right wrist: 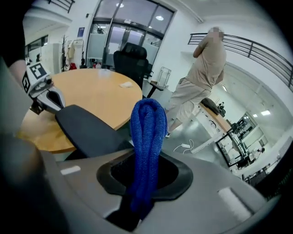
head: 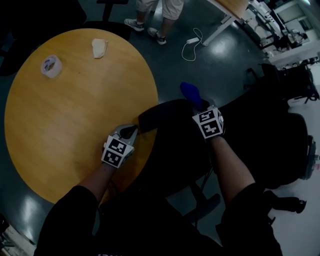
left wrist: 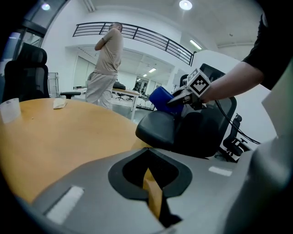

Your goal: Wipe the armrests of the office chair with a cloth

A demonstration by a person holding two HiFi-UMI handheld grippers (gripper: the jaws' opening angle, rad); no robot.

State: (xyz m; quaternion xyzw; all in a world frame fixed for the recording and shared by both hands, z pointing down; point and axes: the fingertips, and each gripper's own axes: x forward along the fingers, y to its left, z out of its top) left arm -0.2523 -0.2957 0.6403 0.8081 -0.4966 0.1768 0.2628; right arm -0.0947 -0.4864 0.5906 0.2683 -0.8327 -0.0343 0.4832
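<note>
The black office chair (head: 260, 140) stands by a round wooden table (head: 60, 125). Its padded armrest (head: 165, 114) (left wrist: 158, 130) (right wrist: 84, 128) reaches over the table's edge. My right gripper (head: 198, 103) (right wrist: 142, 192) is shut on a folded blue cloth (head: 191, 92) (right wrist: 147, 137) (left wrist: 161, 98), which sticks up just beyond the armrest's far end. My left gripper (head: 132, 131) (left wrist: 153, 192) is shut and holds nothing, its tip close to the armrest's near end over the table edge.
On the table's far side lie a white roll (head: 51, 66) and a crumpled tissue (head: 99, 48). A person (head: 155, 12) stands beyond the table. A white cable with a power strip (head: 191, 44) lies on the floor. Desks (head: 280, 30) fill the far right.
</note>
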